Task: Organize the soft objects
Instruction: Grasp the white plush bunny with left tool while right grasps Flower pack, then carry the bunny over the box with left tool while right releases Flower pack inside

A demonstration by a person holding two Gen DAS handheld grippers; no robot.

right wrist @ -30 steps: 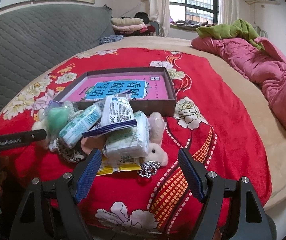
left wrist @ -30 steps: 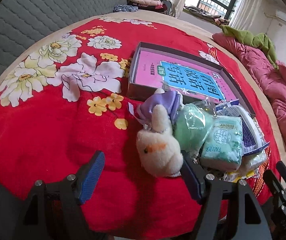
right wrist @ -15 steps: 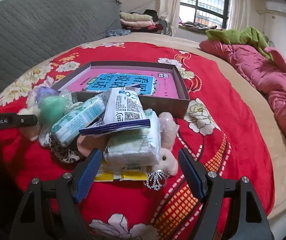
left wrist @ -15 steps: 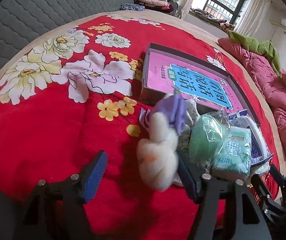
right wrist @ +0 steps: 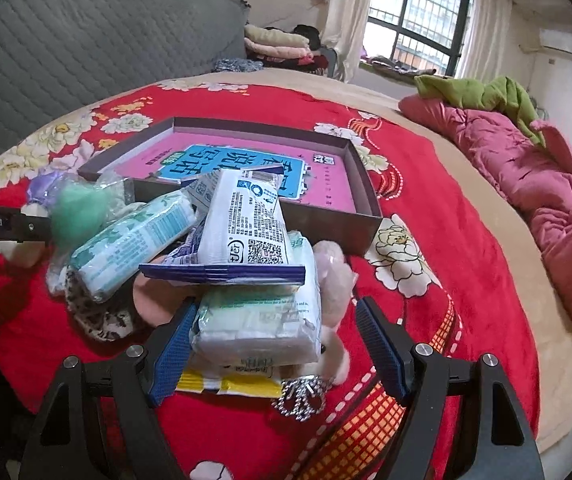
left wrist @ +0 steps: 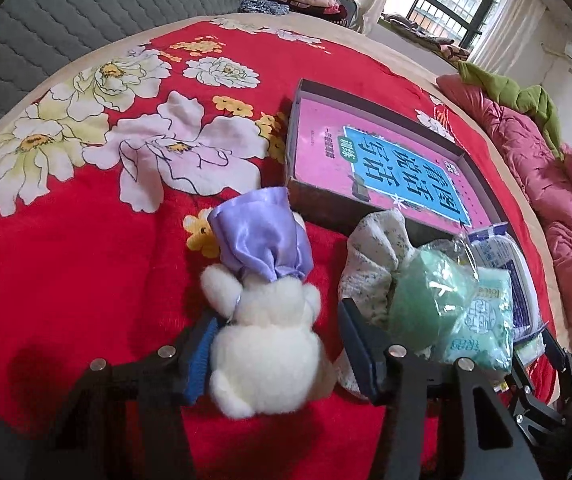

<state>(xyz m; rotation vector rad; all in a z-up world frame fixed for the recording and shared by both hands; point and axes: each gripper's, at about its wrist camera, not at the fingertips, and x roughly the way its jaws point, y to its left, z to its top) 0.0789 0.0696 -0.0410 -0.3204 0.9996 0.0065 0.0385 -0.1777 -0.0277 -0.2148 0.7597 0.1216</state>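
Red floral blanket [left wrist: 86, 260], pastel clutter

White plush rabbit [left wrist: 266, 352] wears lilac satin; the box [right wrist: 326, 224] holds a pink-and-blue book [left wrist: 386, 160]; mint-green tissue packs [right wrist: 134, 240].

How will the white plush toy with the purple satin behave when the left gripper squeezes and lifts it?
The white plush toy looks fluffy, so it will probably compress between the closing left gripper. It seems light. Its purple satin may flop loosely.

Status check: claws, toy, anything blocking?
Left claw closing around white plush bunny. Right claw open, straddling tissue pack. Box unobstructed.
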